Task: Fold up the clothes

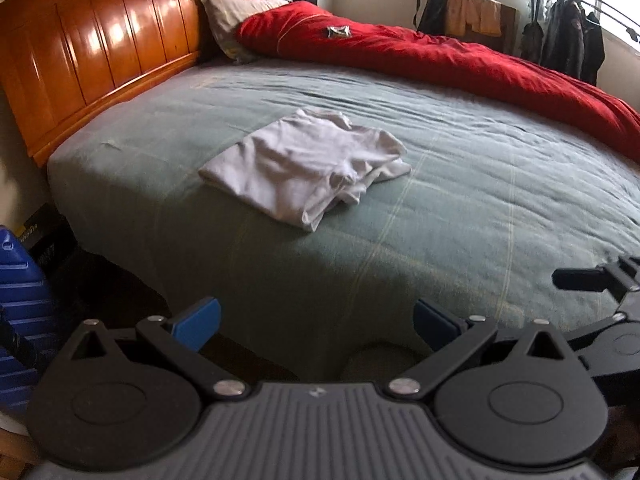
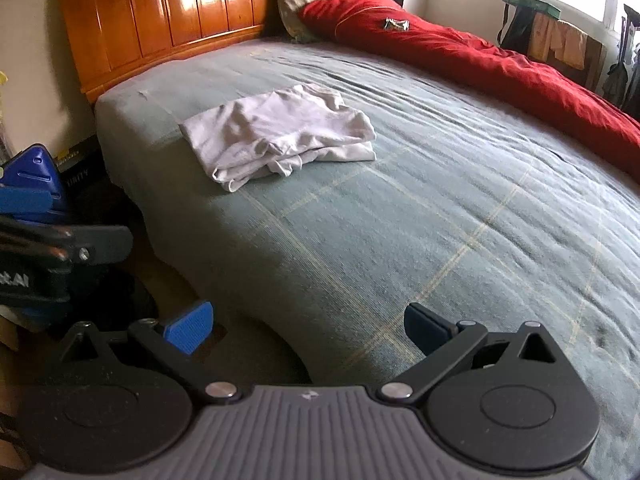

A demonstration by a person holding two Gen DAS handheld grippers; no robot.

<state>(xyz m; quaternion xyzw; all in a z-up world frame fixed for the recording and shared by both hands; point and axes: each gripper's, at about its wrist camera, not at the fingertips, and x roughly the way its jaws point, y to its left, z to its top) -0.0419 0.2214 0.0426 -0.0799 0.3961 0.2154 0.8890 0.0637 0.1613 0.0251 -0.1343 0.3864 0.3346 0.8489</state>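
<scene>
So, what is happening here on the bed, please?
A person holds two grippers at the near edge of the bed and is folding clothes. The left gripper and the right gripper are both open and hold nothing. A white garment lies on the green blanket, already folded into a rough rectangle, apart from both grippers. A red duvet is bunched along the far side.

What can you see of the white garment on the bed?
The white garment is soft, thin fabric, looking like a T-shirt, folded into a rough rectangle of several layers, wrinkled, with hems showing at the near edge. It lies flat on the green bedspread, toward the wooden headboard side, apart from the red duvet. Nothing else touches it; both hand-held grippers sit open, well short of it.
</scene>
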